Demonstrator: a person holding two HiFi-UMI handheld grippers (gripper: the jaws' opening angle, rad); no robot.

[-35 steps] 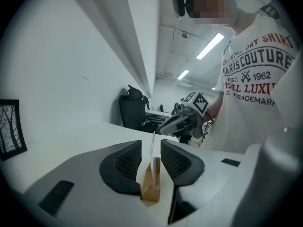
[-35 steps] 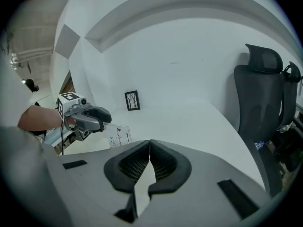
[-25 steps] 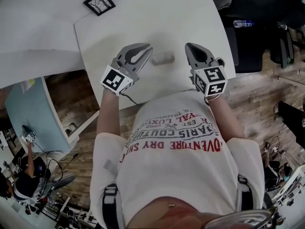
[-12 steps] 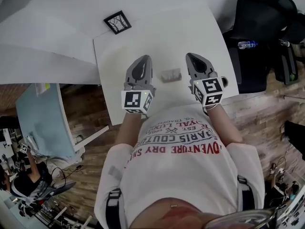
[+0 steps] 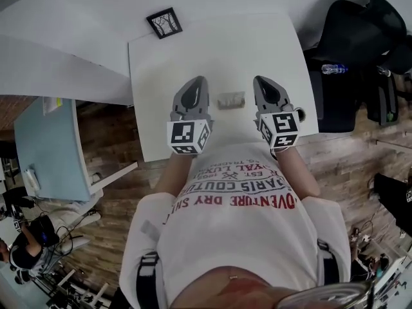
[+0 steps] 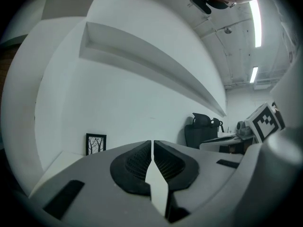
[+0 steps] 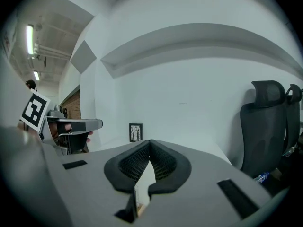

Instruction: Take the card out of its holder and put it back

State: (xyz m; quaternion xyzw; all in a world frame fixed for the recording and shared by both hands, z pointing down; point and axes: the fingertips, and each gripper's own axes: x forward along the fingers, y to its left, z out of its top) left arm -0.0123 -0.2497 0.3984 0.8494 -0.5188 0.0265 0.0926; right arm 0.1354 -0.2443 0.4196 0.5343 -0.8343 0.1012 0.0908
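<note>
A small pale card holder (image 5: 230, 100) with its card lies on the white table (image 5: 212, 44), between my two grippers. My left gripper (image 5: 198, 80) is just left of it and above the table, pointing away from me. Its jaws have just been closing and now meet at the tips (image 6: 152, 142) with nothing between them. My right gripper (image 5: 259, 80) hangs just right of the holder, its jaws also meeting at the tips (image 7: 150, 141) and holding nothing. Neither gripper touches the holder.
A small black picture frame (image 5: 164, 22) stands at the table's far left corner. A black office chair (image 5: 360, 50) and a water bottle (image 5: 335, 69) are to the right of the table. A light blue desk (image 5: 45, 147) is at the left.
The left gripper's jaws, spread a second ago, have come together, and it has swung from slanting toward the holder to pointing straight ahead. Both grippers sit slightly higher.
</note>
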